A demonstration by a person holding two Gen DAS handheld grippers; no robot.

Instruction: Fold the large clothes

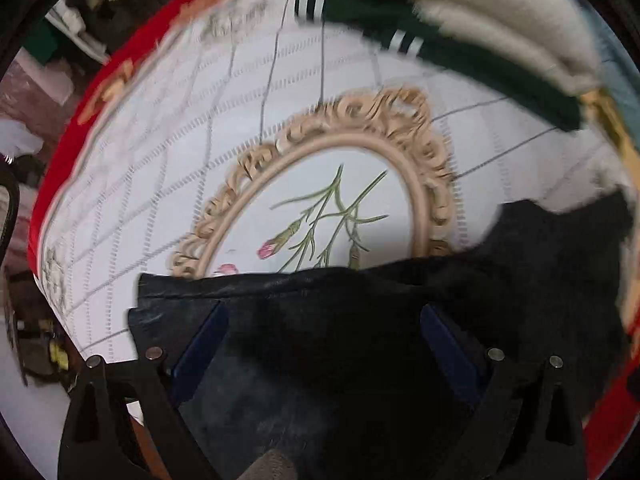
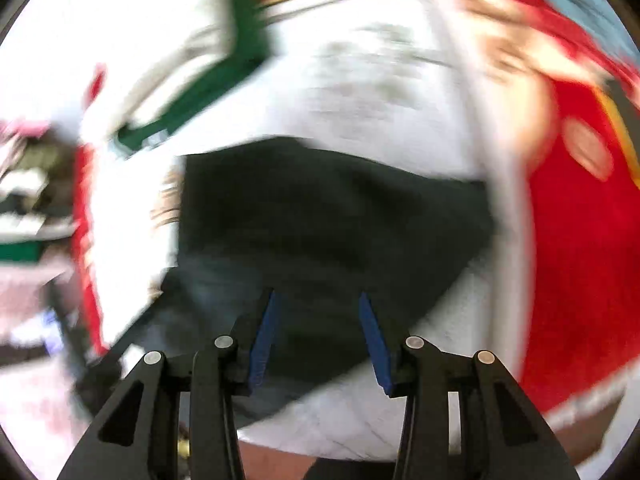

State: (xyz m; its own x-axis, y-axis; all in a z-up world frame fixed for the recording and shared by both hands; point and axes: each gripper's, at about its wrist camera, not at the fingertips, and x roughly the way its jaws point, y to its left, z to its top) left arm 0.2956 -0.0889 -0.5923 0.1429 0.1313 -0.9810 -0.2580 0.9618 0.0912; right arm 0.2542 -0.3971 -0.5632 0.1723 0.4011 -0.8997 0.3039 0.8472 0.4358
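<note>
1. Lying across the near part of the surface (image 1: 168, 168), the black garment (image 1: 360, 320) fills the lower half of your left wrist view, its straight hem crossing the printed oval frame (image 1: 420, 184) on the white cloth.
2. Your left hand-held gripper (image 1: 324, 344) has its blue fingers (image 1: 200, 344) spread wide, with the dark fabric beneath and between them; nothing is pinched.
3. Your right hand-held gripper (image 2: 320, 340) also stands parted over the same black garment (image 2: 328, 220), its blue fingers (image 2: 264, 340) well apart with cloth showing between them.
4. From the right wrist view, heavily blurred, the garment spreads as a broad dark panel on the white cloth, with a red border (image 2: 580, 260) to the right.
5. At the far edge in the left wrist view lies a dark green piece with white stripes (image 1: 440, 48), and a cream fabric (image 1: 480, 8) is just behind it.
6. Both are well apart from the black garment.
</note>
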